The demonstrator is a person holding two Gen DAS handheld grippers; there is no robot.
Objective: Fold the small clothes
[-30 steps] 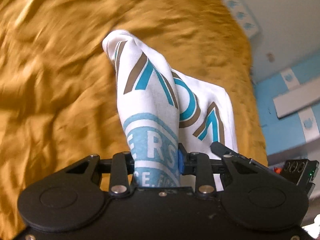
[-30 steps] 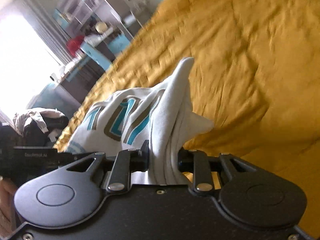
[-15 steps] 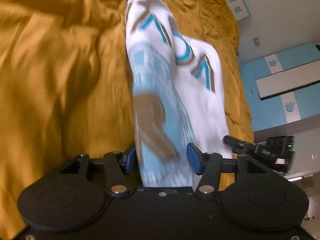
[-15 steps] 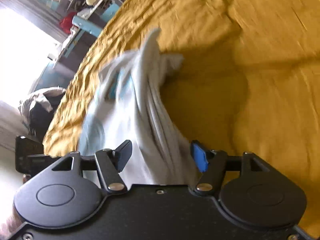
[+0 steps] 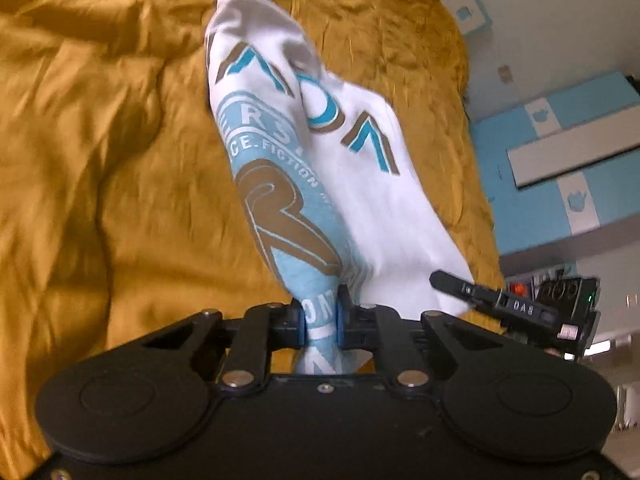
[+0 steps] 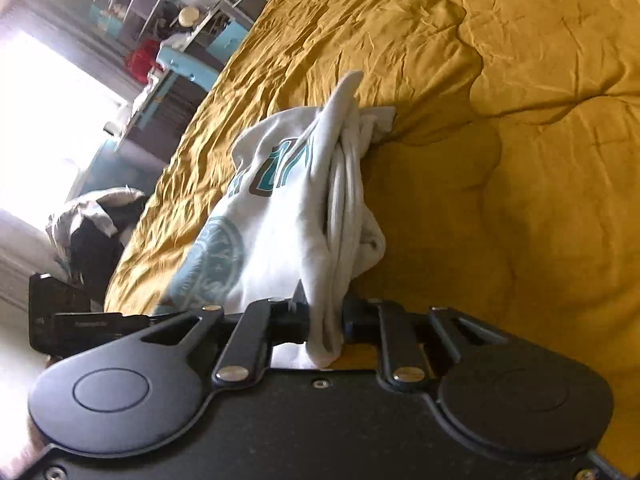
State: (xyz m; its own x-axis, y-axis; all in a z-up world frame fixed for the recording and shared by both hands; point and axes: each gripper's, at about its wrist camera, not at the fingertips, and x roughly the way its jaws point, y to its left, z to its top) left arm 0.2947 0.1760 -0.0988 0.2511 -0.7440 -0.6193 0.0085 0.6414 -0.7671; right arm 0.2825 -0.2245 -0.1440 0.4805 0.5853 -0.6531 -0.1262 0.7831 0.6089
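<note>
My left tongs (image 5: pixel 320 320) and right tongs (image 6: pixel 326 322) each pinch the white shirt (image 5: pixel 360 184), which stretches forward from both over the bedspread (image 5: pixel 100 140).

A small white T-shirt (image 5: pixel 320 168) printed with teal and brown lettering and a round teal badge hangs bunched and stretched above the mustard bedspread (image 5: pixel 100 140). Its near edge is gathered into two tight pinched folds, its far end drooping toward the bed.
</note>
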